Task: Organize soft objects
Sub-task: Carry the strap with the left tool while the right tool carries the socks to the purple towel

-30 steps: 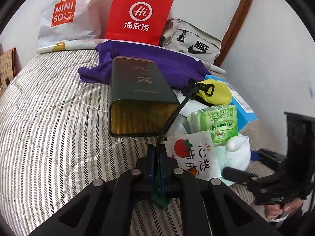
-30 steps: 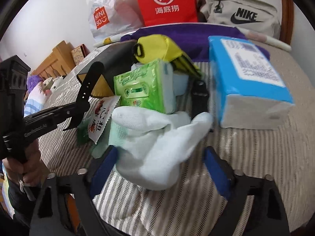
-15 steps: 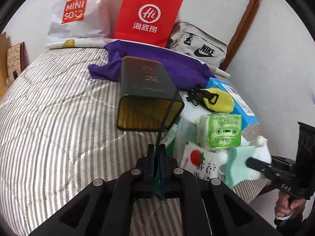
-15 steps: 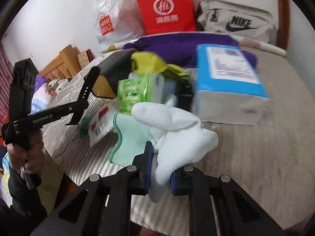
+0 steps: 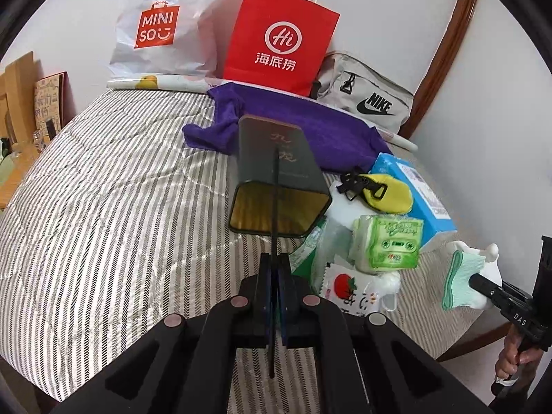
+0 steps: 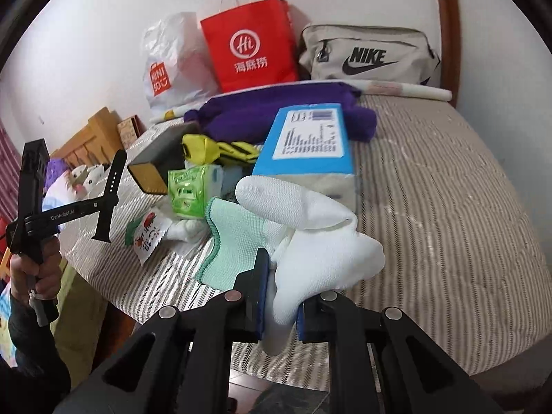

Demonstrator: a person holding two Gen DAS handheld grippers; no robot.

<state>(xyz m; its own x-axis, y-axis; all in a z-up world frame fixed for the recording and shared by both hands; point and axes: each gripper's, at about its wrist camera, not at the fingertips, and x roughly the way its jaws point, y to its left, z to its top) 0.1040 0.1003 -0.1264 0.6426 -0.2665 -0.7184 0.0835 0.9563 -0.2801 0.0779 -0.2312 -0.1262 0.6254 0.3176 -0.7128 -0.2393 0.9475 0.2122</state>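
My right gripper [image 6: 280,295] is shut on a white glove with a green cuff [image 6: 310,238] and holds it above the bed's near edge; the glove also shows in the left wrist view [image 5: 464,277]. My left gripper [image 5: 275,286] is shut on a black watch strap [image 5: 275,207], seen edge-on; the strap also shows in the right wrist view [image 6: 111,195]. On the bed lie a green tissue pack [image 5: 390,243], a tomato-print sachet [image 5: 348,286], a yellow pouch [image 5: 386,191], a blue tissue pack [image 6: 312,148] and a purple cloth [image 5: 303,127].
A dark green tin box [image 5: 276,186] lies on the striped bed [image 5: 103,224]. A red paper bag [image 5: 279,39], a white Miniso bag [image 5: 162,24] and a grey Nike bag [image 5: 365,100] stand along the back wall. Wooden furniture [image 6: 93,134] is left.
My right gripper closed on the glove and lifted it back off the pile toward the bed's edge. My left gripper, still holding the strap, rose and drew back.
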